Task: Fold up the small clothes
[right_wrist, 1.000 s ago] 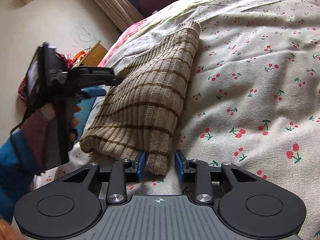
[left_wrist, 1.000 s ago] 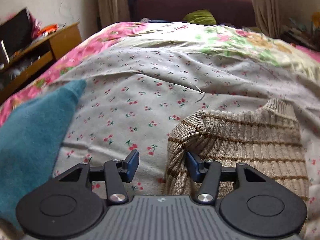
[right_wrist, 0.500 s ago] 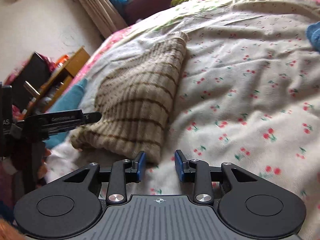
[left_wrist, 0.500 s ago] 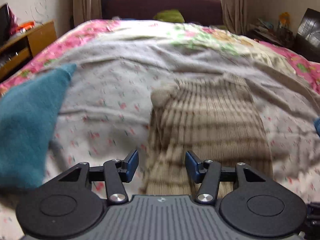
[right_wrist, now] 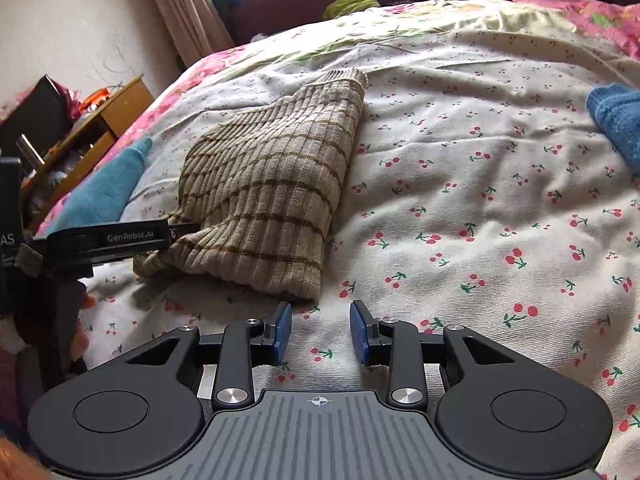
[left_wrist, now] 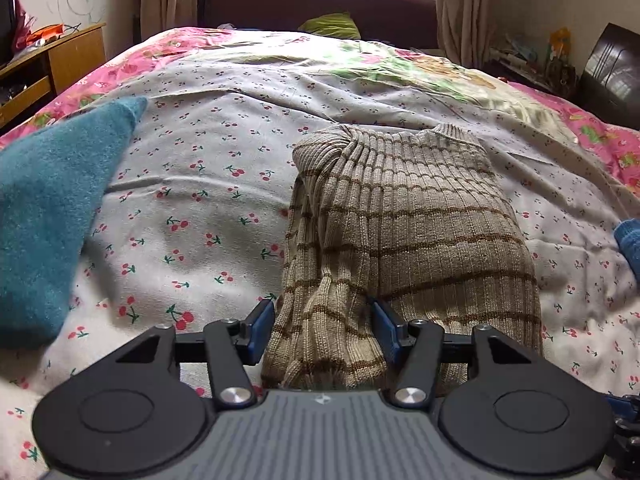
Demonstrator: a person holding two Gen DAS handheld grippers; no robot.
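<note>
A beige knit sweater with brown stripes (left_wrist: 404, 236) lies folded lengthwise on the cherry-print bedspread (left_wrist: 208, 184). It also shows in the right wrist view (right_wrist: 272, 184). My left gripper (left_wrist: 324, 328) is open, its blue pads on either side of the sweater's near left hem fold. In the right wrist view the left gripper (right_wrist: 176, 234) reaches into the sweater's near left corner. My right gripper (right_wrist: 320, 330) is open and empty, just in front of the sweater's near right corner, over the bedspread.
A teal garment (left_wrist: 52, 208) lies at the left on the bed. A blue garment (right_wrist: 616, 120) lies at the right. A wooden side table (right_wrist: 100, 128) stands left of the bed. A dark headboard (left_wrist: 320, 4) is at the far end.
My left gripper has swung from the sweater's left side to its near hem, which now sits between its fingers. My right gripper has backed off the near right corner and opened wider.
</note>
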